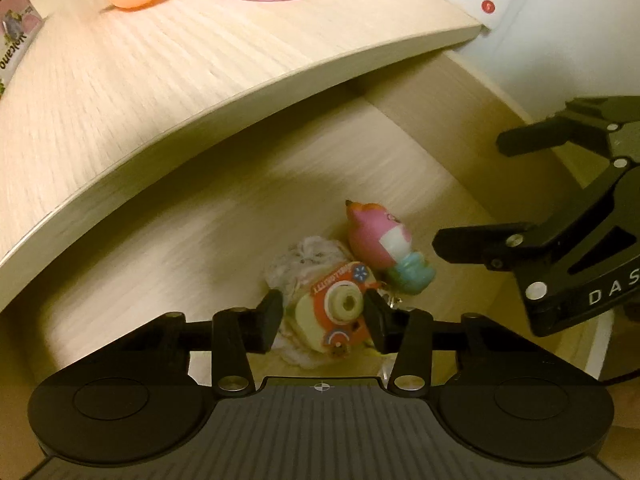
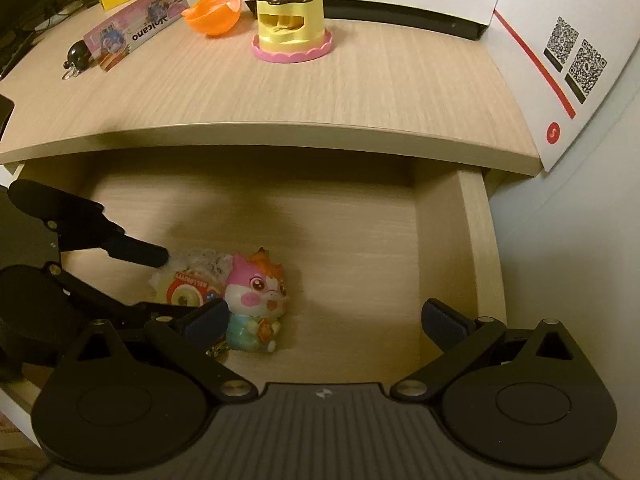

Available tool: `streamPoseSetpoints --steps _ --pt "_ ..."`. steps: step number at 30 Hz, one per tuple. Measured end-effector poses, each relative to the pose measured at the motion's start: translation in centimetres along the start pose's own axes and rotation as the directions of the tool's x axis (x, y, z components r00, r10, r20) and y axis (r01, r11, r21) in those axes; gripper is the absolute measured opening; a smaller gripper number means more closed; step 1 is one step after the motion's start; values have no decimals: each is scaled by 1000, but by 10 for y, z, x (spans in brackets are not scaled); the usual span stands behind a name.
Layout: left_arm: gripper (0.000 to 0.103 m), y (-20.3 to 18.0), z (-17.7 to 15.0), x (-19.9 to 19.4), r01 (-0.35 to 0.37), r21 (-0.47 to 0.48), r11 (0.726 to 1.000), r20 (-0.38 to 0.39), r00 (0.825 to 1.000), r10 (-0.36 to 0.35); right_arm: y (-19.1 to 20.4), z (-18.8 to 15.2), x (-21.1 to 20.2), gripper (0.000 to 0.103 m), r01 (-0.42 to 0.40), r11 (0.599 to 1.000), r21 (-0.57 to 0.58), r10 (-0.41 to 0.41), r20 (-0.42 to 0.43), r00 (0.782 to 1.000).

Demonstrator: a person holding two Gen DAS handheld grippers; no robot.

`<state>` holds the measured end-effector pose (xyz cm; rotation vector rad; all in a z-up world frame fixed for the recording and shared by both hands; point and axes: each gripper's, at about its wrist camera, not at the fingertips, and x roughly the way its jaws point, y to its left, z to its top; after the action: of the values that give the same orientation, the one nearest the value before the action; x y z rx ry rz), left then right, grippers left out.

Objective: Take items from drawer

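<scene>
The open wooden drawer (image 2: 476, 240) holds three small things at its front left. An orange-and-cream toy camera (image 1: 340, 312) (image 2: 186, 290) lies on a white fluffy piece (image 1: 304, 258) (image 2: 204, 258). A pink-headed animal figure with a blue body (image 1: 380, 236) (image 2: 256, 300) lies just right of it. My left gripper (image 1: 324, 316) (image 2: 172, 284) is down in the drawer, jaws either side of the camera, with a gap showing at the left pad. My right gripper (image 2: 326, 320) (image 1: 468, 192) hovers wide open over the drawer, its left finger beside the figure, holding nothing.
Overhanging the drawer's back is the desk top (image 2: 320, 92), which carries an orange bowl half (image 2: 214, 14), a yellow toy on a pink base (image 2: 292, 28), a printed card (image 2: 136, 36) and a black keychain (image 2: 78, 56). A white box with QR codes (image 2: 560, 60) stands at the right.
</scene>
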<state>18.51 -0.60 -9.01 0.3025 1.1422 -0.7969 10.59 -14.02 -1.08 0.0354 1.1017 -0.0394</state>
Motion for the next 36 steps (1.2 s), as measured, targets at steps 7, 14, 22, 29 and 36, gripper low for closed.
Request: streamPoseSetpoints --steps 7,14,22,29,36 --pt "31 8 -3 -18 15 -48 999 15 1000 -14 -3 3 -5 103 9 1000 7 -9 24 1000" --pt "27 45 -32 -71 -73 -202 977 97 991 95 3 12 -13 103 13 999 -33 -10 71 997" --pt "27 79 -52 -96 -110 -334 936 128 979 160 40 20 -12 98 -71 980 -187 79 33 996" --pt "27 82 -65 -107 -17 -354 935 211 973 97 97 25 7 90 -163 909 -383 160 -40 986" --pt "29 90 -69 -98 1 -385 923 183 980 75 118 17 13 91 -206 840 -502 182 -97 979"
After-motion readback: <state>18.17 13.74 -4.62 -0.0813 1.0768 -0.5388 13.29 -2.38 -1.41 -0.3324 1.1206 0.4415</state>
